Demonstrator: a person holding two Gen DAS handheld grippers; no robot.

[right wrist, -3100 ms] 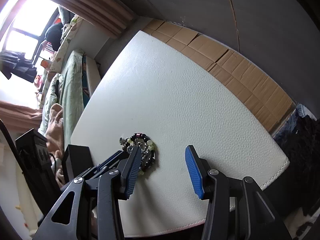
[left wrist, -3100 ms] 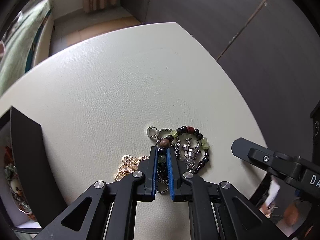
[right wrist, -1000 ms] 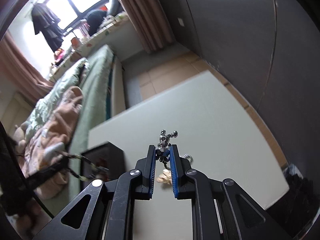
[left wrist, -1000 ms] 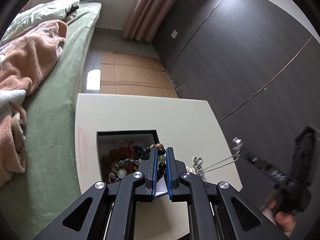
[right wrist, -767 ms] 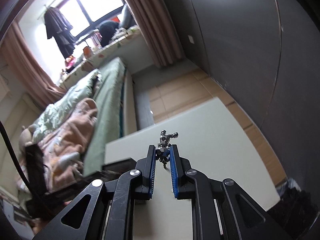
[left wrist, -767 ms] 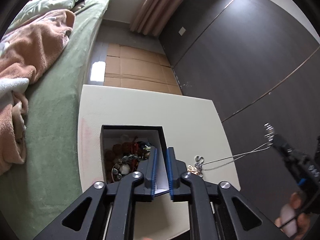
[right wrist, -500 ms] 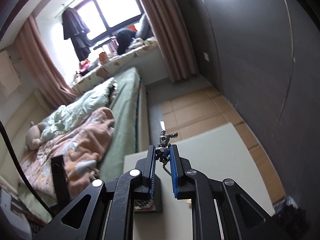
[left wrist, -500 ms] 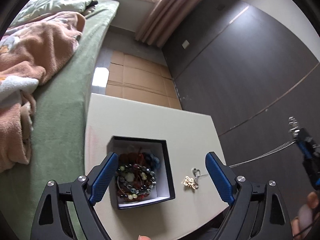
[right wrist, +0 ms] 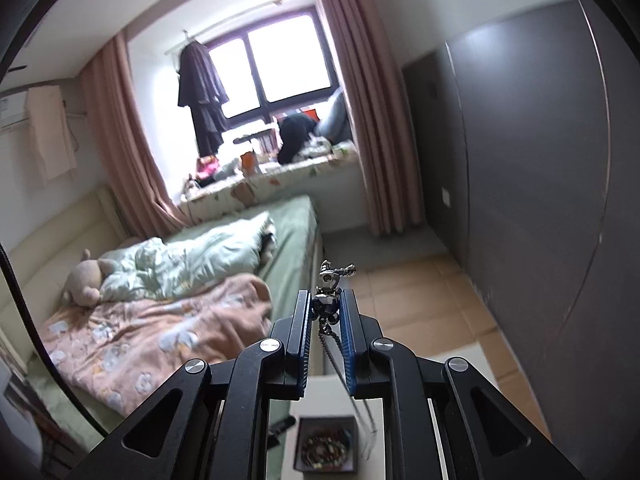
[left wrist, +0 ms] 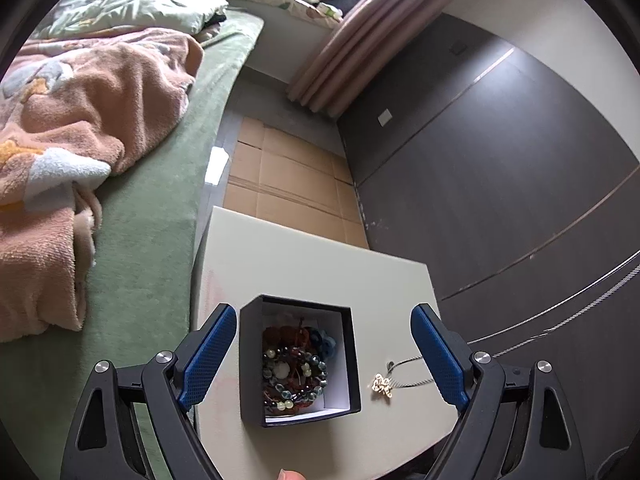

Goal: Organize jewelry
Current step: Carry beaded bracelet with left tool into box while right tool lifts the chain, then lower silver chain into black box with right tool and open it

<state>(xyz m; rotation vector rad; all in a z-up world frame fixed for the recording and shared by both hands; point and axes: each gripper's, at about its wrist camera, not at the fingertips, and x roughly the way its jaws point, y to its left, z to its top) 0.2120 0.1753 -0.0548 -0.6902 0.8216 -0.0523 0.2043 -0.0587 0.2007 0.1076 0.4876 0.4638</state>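
Observation:
A black jewelry box (left wrist: pixel 298 358) with a white lining sits on the cream table (left wrist: pixel 312 264) and holds several bead bracelets (left wrist: pixel 294 372). My left gripper (left wrist: pixel 322 354) is open and empty, high above the box. My right gripper (right wrist: pixel 326 310) is shut on a silver pendant (right wrist: pixel 330 280) and held high. Its silver chain (left wrist: pixel 552 304) runs down to the table. A gold pendant (left wrist: pixel 382 385) lies on the table right of the box. The box also shows in the right wrist view (right wrist: pixel 326 446), far below.
A bed with a green sheet (left wrist: pixel 152 216) and a peach blanket (left wrist: pixel 80 128) lies left of the table. Cardboard (left wrist: pixel 288 188) covers the floor behind it. A dark wardrobe wall (left wrist: pixel 500 180) stands to the right. A window with pink curtains (right wrist: pixel 360 92) is at the far end.
My left gripper let the bead bracelet drop into the box, opened wide and rose. My right gripper lifted the silver pendant higher, drawing its chain up off the table.

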